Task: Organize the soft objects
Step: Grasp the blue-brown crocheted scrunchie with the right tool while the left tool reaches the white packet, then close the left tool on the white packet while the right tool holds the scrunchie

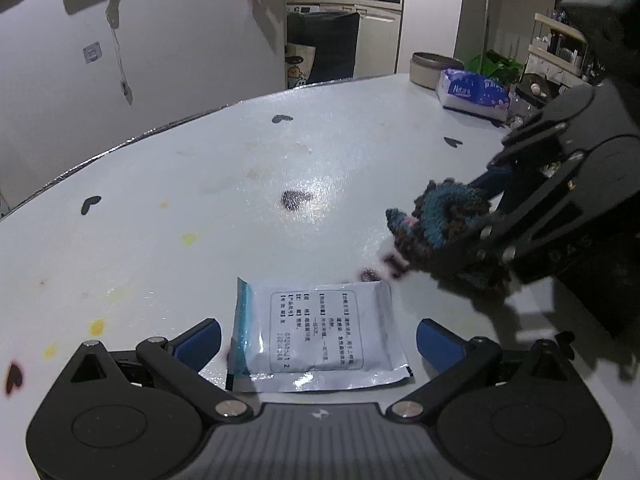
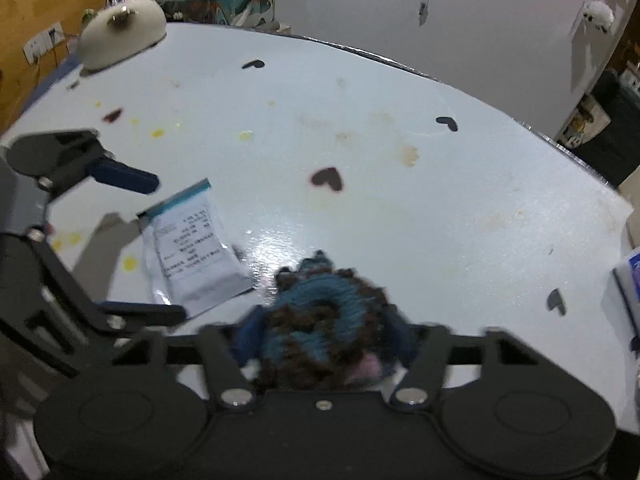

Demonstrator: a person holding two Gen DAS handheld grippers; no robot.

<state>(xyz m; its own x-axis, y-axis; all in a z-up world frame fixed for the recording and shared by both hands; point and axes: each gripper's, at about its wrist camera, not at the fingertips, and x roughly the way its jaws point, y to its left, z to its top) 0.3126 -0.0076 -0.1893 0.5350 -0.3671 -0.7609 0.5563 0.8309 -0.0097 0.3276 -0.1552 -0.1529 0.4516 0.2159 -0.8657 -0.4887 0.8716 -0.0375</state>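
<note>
A white foil sachet (image 1: 320, 332) with printed text lies flat on the pale table (image 1: 180, 208). My left gripper (image 1: 318, 340) is open, one blue pad on each side of the sachet, neither touching it. To the right, a fuzzy knitted piece in blue and brown yarn (image 1: 444, 220) sits between the fingers of my right gripper (image 1: 460, 228), just above the tabletop. In the right wrist view the yarn piece (image 2: 328, 312) fills the gap of the right gripper (image 2: 324, 340), pads pressed into it. The sachet (image 2: 192, 256) and left gripper (image 2: 168, 248) are at its left.
A tissue pack (image 1: 472, 92) and a round tin (image 1: 432, 68) stand at the table's far right. A cream domed container (image 2: 120, 36) sits at the far left corner. Heart stickers and stains mark the tabletop. The curved table edge runs along the back.
</note>
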